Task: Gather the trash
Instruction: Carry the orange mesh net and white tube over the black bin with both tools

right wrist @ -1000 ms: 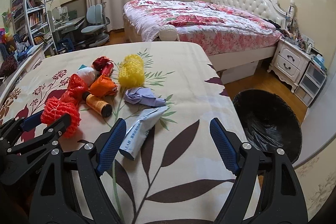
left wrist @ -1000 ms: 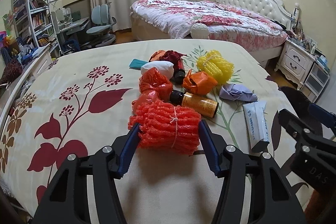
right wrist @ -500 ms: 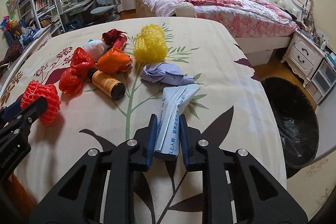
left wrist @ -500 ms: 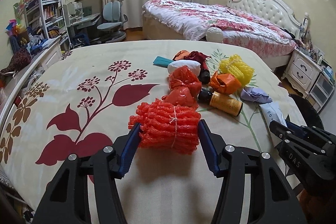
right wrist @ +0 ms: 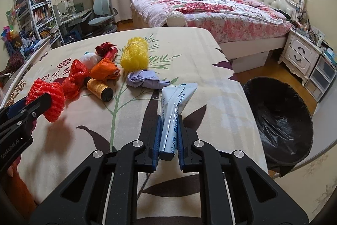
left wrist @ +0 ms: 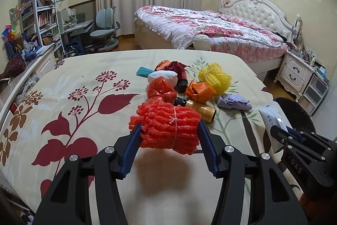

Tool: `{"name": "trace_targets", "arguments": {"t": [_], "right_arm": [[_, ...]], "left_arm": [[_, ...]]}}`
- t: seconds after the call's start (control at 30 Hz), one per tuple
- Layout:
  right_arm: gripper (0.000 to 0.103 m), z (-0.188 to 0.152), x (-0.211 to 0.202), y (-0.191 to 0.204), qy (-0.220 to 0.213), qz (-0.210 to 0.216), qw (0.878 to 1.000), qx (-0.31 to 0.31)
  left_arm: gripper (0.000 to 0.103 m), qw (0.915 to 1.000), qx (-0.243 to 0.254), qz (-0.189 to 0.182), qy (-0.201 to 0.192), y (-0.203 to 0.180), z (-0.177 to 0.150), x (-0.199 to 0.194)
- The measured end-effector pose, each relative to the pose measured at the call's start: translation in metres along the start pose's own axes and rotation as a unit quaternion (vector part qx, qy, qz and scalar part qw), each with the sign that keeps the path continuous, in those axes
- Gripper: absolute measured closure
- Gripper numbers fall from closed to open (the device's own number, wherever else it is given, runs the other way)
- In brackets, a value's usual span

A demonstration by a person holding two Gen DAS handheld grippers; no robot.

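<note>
- The right gripper [right wrist: 168, 136], spread wide a second ago, now has its jaws pinching the white tube [right wrist: 174, 111], which has come up off the bedspread [right wrist: 189, 52].
- The left gripper [left wrist: 168, 140] still pinches the red foam bundle [left wrist: 168, 130], now raised above the bedspread.
- Left lying: yellow foam [right wrist: 134, 54], purple wad [right wrist: 145, 79], orange bag [right wrist: 105, 70], amber bottle [right wrist: 99, 89], red bag [right wrist: 75, 77].
- The black bin [right wrist: 280, 119] stands on the floor right of the bed; nothing lies between it and the tube.
</note>
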State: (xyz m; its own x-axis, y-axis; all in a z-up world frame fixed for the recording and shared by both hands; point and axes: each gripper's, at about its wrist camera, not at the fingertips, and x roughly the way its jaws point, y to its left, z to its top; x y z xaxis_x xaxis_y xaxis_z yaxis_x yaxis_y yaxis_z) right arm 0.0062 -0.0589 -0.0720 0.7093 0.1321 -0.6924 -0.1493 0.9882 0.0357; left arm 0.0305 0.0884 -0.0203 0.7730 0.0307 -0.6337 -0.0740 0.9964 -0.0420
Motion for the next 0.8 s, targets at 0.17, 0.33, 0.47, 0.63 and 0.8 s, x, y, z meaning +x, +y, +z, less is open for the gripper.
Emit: {"name": "trace_targets", "arguments": {"t": [0.17, 0.33, 0.47, 0.63, 0.8], "right_arm": [[0.089, 0.003, -0.010, -0.021, -0.014, -0.018, 1.000, 0.012], [0.089, 0.006, -0.016, -0.050, -0.026, -0.040, 0.998, 0.030], [0.089, 0.009, -0.018, -0.078, -0.034, -0.065, 0.996, 0.044], [0.089, 0.009, -0.014, -0.115, -0.032, -0.092, 0.993, 0.064], [0.089, 0.006, -0.008, -0.152, -0.032, -0.120, 0.988, 0.088]], "left_arm": [[0.049, 0.9998, 0.009, -0.014, -0.008, -0.021, 0.006, -0.002], [0.049, 0.9989, 0.028, -0.033, -0.018, -0.049, 0.014, -0.003], [0.049, 0.9972, 0.048, -0.053, -0.022, -0.077, 0.018, 0.001], [0.049, 0.9940, 0.070, -0.081, -0.023, -0.113, 0.023, 0.009], [0.049, 0.9903, 0.091, -0.102, -0.022, -0.148, 0.027, 0.020]]}}
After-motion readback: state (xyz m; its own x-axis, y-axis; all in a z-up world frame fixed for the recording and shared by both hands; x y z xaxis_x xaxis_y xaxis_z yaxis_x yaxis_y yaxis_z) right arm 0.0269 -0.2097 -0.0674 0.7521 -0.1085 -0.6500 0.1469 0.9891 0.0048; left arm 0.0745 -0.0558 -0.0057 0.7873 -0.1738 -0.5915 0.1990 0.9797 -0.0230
